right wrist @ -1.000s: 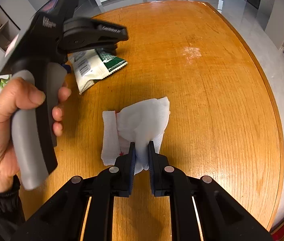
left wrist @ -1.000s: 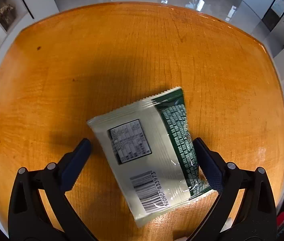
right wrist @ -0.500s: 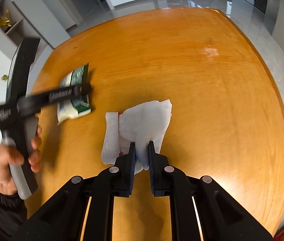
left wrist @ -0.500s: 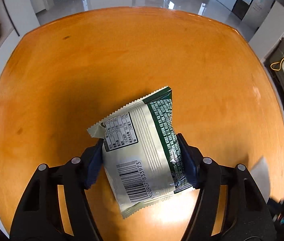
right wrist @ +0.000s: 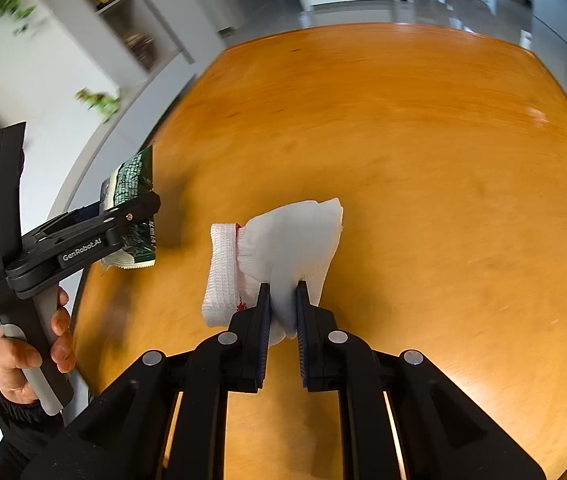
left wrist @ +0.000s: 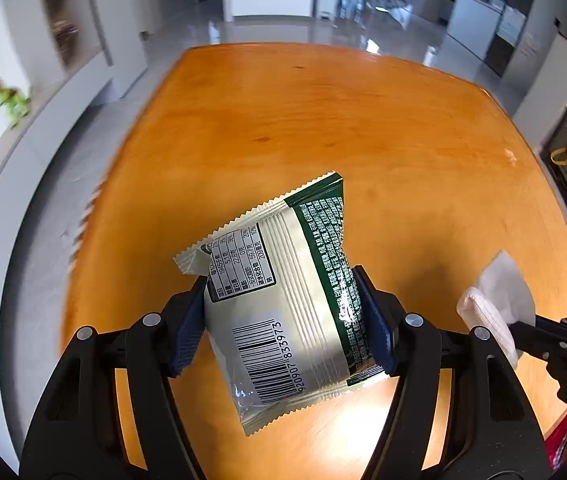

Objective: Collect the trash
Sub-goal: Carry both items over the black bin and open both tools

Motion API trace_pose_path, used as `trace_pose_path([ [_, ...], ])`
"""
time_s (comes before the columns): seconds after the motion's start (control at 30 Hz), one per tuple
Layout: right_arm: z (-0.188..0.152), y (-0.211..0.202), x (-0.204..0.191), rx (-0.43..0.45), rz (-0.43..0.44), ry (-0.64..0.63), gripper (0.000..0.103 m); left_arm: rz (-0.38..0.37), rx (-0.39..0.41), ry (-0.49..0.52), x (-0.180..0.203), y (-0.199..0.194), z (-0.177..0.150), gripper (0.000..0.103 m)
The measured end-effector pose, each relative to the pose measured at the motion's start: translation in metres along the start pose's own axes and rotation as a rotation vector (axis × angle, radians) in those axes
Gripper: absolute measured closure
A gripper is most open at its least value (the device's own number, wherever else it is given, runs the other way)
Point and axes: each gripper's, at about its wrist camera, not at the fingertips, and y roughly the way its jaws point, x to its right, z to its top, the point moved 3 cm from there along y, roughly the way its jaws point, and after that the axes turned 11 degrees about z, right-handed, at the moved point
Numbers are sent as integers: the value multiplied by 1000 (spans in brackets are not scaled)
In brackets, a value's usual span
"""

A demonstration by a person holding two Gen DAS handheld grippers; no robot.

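Room: we look across a bright open interior with a glossy grey floor (left wrist: 267,36), white shelving (left wrist: 71,28) on the left and a small green toy figure (left wrist: 11,98) on a ledge; much of the background is smeared by motion blur.
Surface: below us is a rounded orange wooden table (left wrist: 363,140); in the pictures nothing lies flat on its visible top.
Left gripper: our left gripper (left wrist: 283,320) points steeply down over the table, its blue pads (left wrist: 187,332) pressed against both sides of a snack packet (left wrist: 283,292). Its jaws closed on the packet within the last second and are steady now.
Snack packet: we see its cream and dark green back, with a nutrition table and a barcode facing the camera; it sits tilted between the pads, clear of the wood, its serrated top edge pointing away from us. In the right wrist view the same packet shows edge-on near the table's left rim.
Right gripper: our right gripper (right wrist: 283,308) has its jaws drawn almost together, pinching a crumpled white tissue (right wrist: 283,240).
Tissue: it fans out above the fingertips, with a folded, ribbed strip along its left side and a speck of red at the fold; it looks lifted off the table.
Hand: a hand (right wrist: 27,356) in a dark sleeve grips the left gripper's grey handle at the lower left.
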Motion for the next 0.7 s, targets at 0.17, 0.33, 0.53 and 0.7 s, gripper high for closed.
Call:
trace_pose_path([
  [0.17, -21, 21, -59, -45, 49, -84, 90, 46, 20, -77, -62, -26, -44, 37],
  [0.33, -45, 47, -121, -101, 107, -179, 90, 85, 37, -161, -124, -53, -95, 37],
  [0.53, -82, 75, -204, -183, 164, -319, 90, 155, 49, -276, -193, -78, -158, 37],
  [0.7, -120, 105, -280, -274, 241, -462, 90, 247, 49, -379, -249, -102, -218, 37],
])
